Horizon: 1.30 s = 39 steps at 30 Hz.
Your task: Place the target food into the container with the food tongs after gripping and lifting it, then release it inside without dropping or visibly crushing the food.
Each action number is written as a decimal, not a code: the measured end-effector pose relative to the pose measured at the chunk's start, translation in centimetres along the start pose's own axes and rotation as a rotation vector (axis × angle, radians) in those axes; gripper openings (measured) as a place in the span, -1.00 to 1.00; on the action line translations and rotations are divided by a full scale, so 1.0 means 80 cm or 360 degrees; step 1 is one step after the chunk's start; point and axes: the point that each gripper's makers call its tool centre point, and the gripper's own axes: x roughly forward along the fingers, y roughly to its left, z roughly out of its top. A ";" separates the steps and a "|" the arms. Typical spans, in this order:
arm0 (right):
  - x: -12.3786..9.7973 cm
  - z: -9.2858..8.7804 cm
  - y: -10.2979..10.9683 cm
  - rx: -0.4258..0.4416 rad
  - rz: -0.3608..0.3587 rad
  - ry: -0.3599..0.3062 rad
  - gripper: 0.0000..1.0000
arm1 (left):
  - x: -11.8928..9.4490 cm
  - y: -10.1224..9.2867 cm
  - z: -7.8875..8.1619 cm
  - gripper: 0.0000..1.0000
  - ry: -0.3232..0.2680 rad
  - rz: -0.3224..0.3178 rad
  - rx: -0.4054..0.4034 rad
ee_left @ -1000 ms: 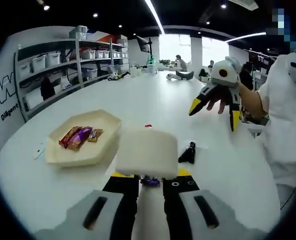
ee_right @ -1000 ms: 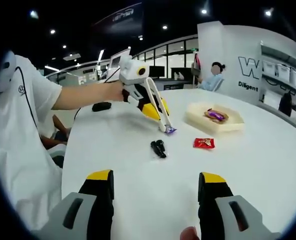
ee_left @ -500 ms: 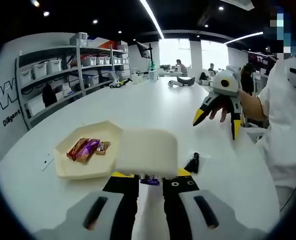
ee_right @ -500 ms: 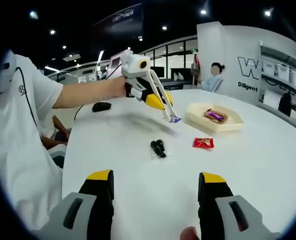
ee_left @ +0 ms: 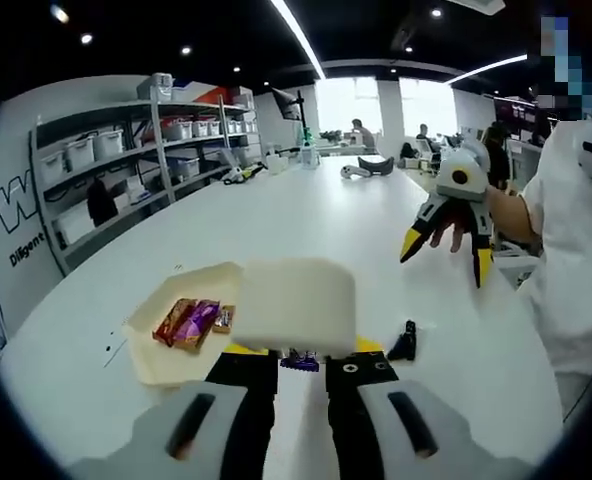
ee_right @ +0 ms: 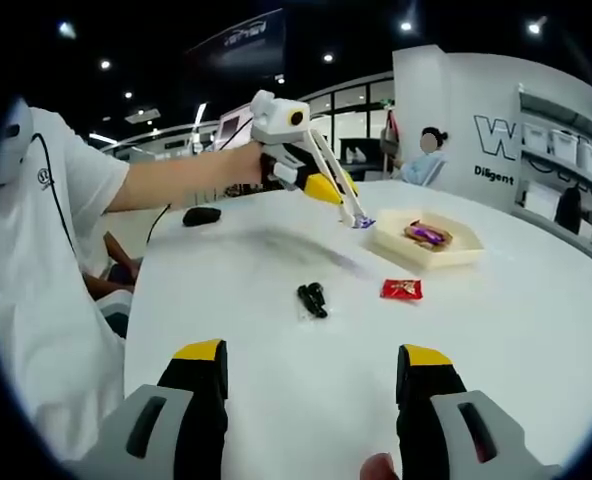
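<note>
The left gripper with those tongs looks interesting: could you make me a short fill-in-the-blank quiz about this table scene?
1. The tongs in the left gripper pinch a small ____ candy.
2. The red packet lies on the ____.
3. The right gripper's jaws stand ____.

Missing words: purple; table; open

Wall shelving (ee_left: 126,150) w/ bins, ceiling light strip (ee_left: 296,35), bright windows (ee_left: 376,105).
</note>
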 end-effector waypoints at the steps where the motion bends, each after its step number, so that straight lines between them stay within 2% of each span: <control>1: 0.000 0.000 -0.001 0.0001 -0.0001 0.0001 0.32 | 0.001 0.003 0.001 -0.68 -0.0001 0.0005 0.0003; 10: -0.002 0.002 -0.004 0.0004 -0.0007 0.0000 0.32 | 0.007 0.029 0.009 -0.68 -0.0004 0.0040 0.0010; 19: -0.003 0.006 -0.003 -0.0003 -0.0004 -0.0011 0.32 | 0.024 0.058 0.005 -0.68 0.0017 0.0069 0.0002; 39: -0.004 0.005 -0.008 -0.0003 -0.0012 -0.0019 0.33 | 0.055 0.101 -0.031 -0.68 0.0152 0.0101 -0.0005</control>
